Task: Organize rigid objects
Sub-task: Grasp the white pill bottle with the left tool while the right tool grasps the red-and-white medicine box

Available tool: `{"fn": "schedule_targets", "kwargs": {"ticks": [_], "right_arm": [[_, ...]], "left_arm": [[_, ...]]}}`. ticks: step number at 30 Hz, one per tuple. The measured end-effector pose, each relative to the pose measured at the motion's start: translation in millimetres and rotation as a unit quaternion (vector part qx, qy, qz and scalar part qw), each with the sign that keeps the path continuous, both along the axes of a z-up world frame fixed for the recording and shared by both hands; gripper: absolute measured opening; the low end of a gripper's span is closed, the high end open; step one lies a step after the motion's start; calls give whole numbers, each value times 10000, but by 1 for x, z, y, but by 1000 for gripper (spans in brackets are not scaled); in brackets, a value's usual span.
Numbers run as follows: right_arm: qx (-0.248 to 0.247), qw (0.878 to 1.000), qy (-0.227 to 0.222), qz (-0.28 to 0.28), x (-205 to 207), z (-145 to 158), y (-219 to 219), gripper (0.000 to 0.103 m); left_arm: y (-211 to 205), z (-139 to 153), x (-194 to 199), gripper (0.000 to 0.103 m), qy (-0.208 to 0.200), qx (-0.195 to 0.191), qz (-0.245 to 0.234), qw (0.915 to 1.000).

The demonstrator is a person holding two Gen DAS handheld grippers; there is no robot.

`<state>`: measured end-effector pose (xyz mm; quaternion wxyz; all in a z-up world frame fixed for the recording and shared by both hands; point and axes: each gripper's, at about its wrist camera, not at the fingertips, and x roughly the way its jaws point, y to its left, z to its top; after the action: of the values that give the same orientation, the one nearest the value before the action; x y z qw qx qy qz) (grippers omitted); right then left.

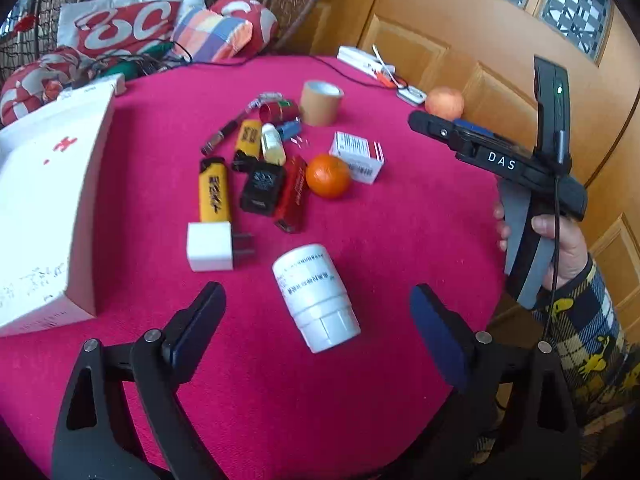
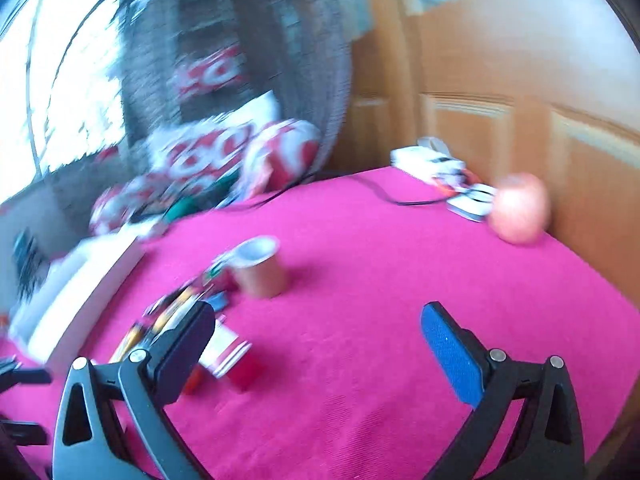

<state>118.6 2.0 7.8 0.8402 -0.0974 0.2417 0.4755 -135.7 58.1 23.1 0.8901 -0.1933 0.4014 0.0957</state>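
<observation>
While the left gripper (image 1: 316,344) hangs over the near edge of the pink table (image 1: 400,240), its jaws stand wide with nothing pressed between them, and the white pill bottle (image 1: 316,298) lies on its side just ahead of the fingertips, lined up roughly in the gap. So this looks like the reach-in step of a pick: bottle first, then probably into the white box (image 1: 52,200) sitting at the left of the table, though that's my guess from the task.

The rest of the clutter is bunched further back: two yellow lighters (image 1: 215,192), a white charger plug (image 1: 211,246), a black adapter (image 1: 262,190), an orange (image 1: 328,176), a small red-and-white carton (image 1: 358,156) and a tape roll (image 1: 321,102). None of it touches the bottle, so there's room to work.

The right gripper (image 2: 320,344) is also spread open and empty, up off the table. Its view is badly smeared, so not much detail there. From the left camera you can see a hand (image 1: 560,248) holding it out to the right.

Next move, as I see it: slide the left jaws around the bottle's body and squeeze across it. It's round and lying down, so it could roll away if one pad nudges it first.
</observation>
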Motion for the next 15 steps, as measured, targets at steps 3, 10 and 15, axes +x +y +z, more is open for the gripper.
{"fn": "schedule_targets", "kwargs": {"ticks": [3, 10, 15], "right_arm": [[-605, 9964, -261, 536, -13, -10, 21, 103], [-1291, 9865, -288, 969, -13, -30, 56, 81], [-1630, 9775, -232, 1316, -11, -40, 81, 63]], "left_arm": [[3, -16, 9, 78, 293, -207, 30, 9994], [9, -20, 17, 77, 329, -252, 97, 9991], [11, -19, 13, 45, 370, 37, 179, 9991]]}}
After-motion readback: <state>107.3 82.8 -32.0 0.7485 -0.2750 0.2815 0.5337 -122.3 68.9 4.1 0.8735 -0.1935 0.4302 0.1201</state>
